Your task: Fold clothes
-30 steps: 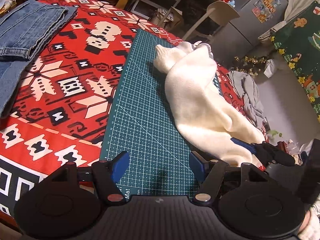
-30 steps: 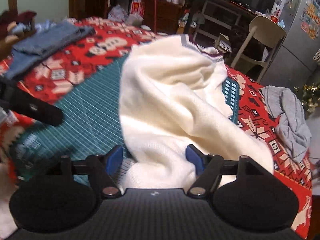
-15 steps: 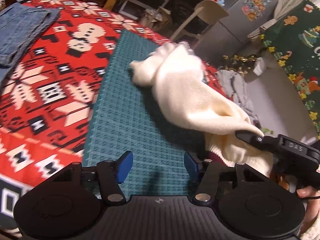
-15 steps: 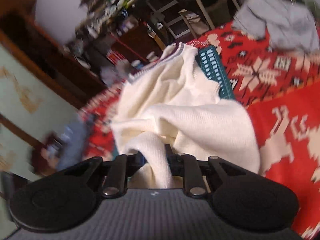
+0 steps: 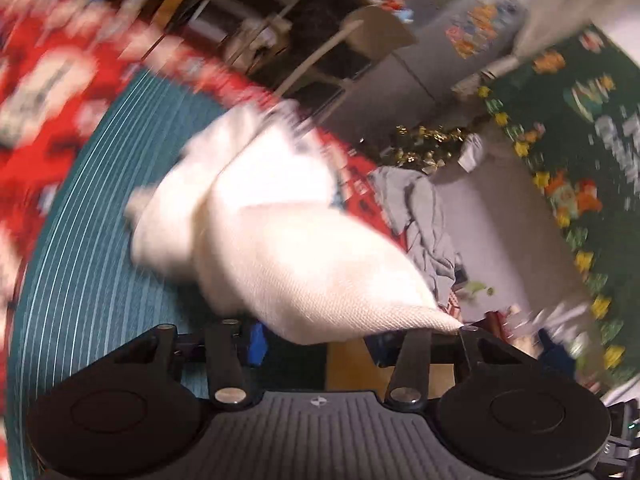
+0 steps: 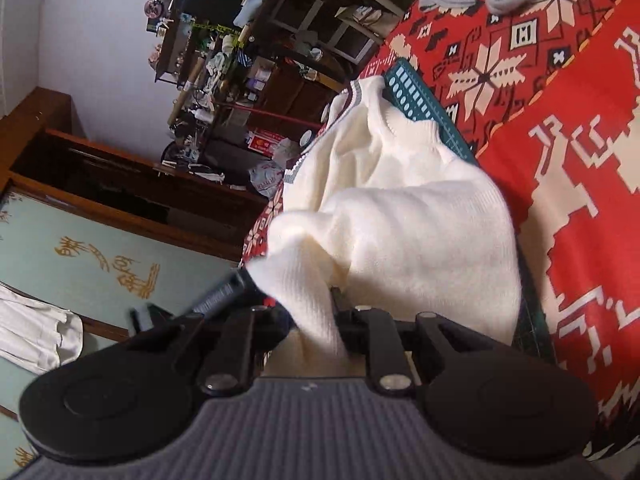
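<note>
A cream knitted sweater [image 5: 280, 248] lies crumpled on a green cutting mat [image 5: 100, 240]. Its near edge is lifted and pulled to a point at the right. My left gripper [image 5: 320, 344] is closing, and that raised edge hangs between its jaws. The left blue pad [image 5: 256, 344] still stands clear of the fabric, and the other pad is hidden behind it. In the right wrist view, rolled on its side, my right gripper [image 6: 316, 324] is shut on a fold of the sweater [image 6: 420, 240]. One of the left gripper's fingers [image 6: 218, 294] touches the same edge.
A red patterned tablecloth [image 6: 580, 200] covers the table around the mat [image 6: 404, 88]. A grey garment [image 5: 424, 216] lies at the table's far right edge. Beyond the table stand a chair [image 5: 372, 36], cluttered shelves [image 6: 224, 52] and a wooden cabinet [image 6: 120, 176].
My right gripper shut on the sweater's near edge, rolled onto its side and lifted it. My left gripper swung right to that edge with its jaws narrowing.
</note>
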The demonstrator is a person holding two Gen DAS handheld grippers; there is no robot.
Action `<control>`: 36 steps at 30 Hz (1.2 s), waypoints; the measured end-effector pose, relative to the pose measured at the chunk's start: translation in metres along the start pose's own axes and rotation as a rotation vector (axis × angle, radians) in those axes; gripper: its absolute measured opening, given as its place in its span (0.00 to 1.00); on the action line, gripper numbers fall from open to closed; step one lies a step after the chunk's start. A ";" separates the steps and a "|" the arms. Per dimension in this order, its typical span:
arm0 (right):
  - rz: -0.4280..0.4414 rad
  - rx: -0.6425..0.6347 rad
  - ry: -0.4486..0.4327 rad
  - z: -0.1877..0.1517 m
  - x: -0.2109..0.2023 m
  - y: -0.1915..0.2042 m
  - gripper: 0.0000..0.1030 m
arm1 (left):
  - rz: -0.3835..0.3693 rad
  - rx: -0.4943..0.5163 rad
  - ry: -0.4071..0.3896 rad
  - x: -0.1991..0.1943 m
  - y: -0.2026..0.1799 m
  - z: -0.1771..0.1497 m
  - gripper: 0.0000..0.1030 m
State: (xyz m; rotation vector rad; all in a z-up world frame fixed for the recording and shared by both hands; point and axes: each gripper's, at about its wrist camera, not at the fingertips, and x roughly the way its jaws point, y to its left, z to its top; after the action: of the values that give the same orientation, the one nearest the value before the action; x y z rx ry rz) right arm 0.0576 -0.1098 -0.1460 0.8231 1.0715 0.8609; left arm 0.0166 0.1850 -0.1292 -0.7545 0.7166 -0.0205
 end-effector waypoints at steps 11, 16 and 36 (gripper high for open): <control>-0.081 0.096 -0.139 0.025 -0.025 -0.045 0.20 | 0.069 0.249 0.130 0.087 -0.061 0.014 0.48; -0.153 0.059 -0.180 0.035 -0.029 -0.052 0.26 | 0.124 0.333 0.153 0.094 -0.068 -0.007 0.48; -0.240 -0.127 -0.174 0.016 -0.047 -0.029 0.29 | 0.224 0.287 0.164 0.039 -0.056 -0.039 0.07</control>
State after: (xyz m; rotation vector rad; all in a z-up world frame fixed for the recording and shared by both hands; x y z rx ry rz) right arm 0.0669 -0.1666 -0.1488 0.6352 0.9305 0.6357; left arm 0.0363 0.1091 -0.1363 -0.3985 0.9291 0.0185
